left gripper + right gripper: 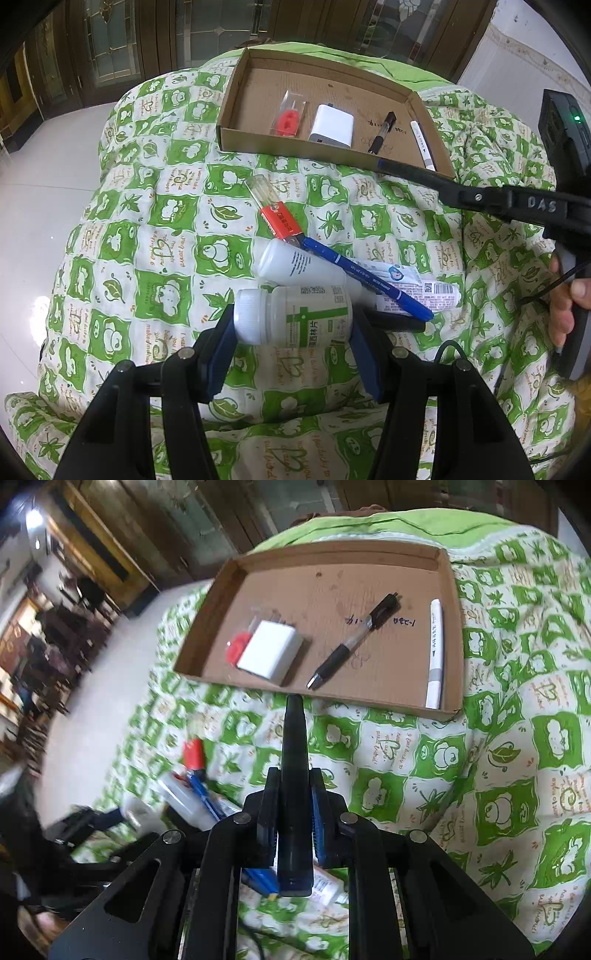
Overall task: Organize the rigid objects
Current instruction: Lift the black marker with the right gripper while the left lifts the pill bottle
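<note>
Grips a white pill bottle [306, 314] in the left gripper [291, 326], blue pads pressed on cap and base, jaws about half apart. Looks like an end-to-end hold because the bottle lies sideways on the quilt [147, 221], resting against the remaining pile.

Pinches a dark pen [294, 731] in the right gripper [294, 779], jaws narrow, the pen running forward along the fingers. Keeps the tip just short of the near wall of the cardboard tray [456, 627], probably so the pen can be laid flat inside.

Already holds four things, that tray: red item in a clear bag [236, 648], white charger block [269, 651], black pen [354, 642], white marker [435, 646] along the right wall (pens grouped on the right, bulkier things on the left, it seems).

Still out on the quilt: blue pen [369, 280] slanted across a second white bottle [295, 262] and a printed tube [417, 288], plus a clear tube with a red sleeve [273, 206].
</note>
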The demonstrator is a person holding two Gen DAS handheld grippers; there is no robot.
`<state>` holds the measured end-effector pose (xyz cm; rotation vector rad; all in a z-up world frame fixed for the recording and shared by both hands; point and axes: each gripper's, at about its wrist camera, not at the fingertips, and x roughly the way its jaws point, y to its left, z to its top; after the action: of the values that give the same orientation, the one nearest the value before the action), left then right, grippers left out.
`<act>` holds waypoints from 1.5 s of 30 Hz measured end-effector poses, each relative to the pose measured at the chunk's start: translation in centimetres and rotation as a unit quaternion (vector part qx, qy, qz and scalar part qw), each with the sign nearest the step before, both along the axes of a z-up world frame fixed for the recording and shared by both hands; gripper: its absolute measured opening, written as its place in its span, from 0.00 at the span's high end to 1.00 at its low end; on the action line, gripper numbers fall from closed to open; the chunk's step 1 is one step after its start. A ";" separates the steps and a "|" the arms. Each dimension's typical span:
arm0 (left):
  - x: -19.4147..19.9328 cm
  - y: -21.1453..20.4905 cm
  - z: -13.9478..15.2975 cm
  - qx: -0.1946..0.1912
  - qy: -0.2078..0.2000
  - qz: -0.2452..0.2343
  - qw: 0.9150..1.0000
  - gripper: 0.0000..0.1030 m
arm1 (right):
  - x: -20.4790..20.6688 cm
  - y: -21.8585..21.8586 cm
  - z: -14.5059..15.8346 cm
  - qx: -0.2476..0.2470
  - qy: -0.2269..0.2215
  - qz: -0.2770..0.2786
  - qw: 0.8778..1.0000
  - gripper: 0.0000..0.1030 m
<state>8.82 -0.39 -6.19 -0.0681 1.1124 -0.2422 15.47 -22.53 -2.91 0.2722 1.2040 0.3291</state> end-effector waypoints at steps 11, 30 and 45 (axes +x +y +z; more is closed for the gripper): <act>0.0 -0.1 -0.1 0.002 0.001 -0.001 1.000 0.44 | 0.1 2.1 -5.2 -0.029 0.125 0.040 0.991 0.86; 0.3 -0.1 -0.4 0.006 0.009 -0.011 1.000 0.44 | 2.5 2.8 -5.6 -0.039 0.118 0.049 0.991 0.85; 0.3 0.1 -0.2 -0.002 0.008 -0.011 1.000 0.44 | 1.6 1.5 -2.5 -0.015 0.063 0.026 0.998 0.86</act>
<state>9.14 -0.25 -6.43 -0.0613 1.1297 -0.2645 17.12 -21.07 -5.45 0.2387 1.3417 0.3440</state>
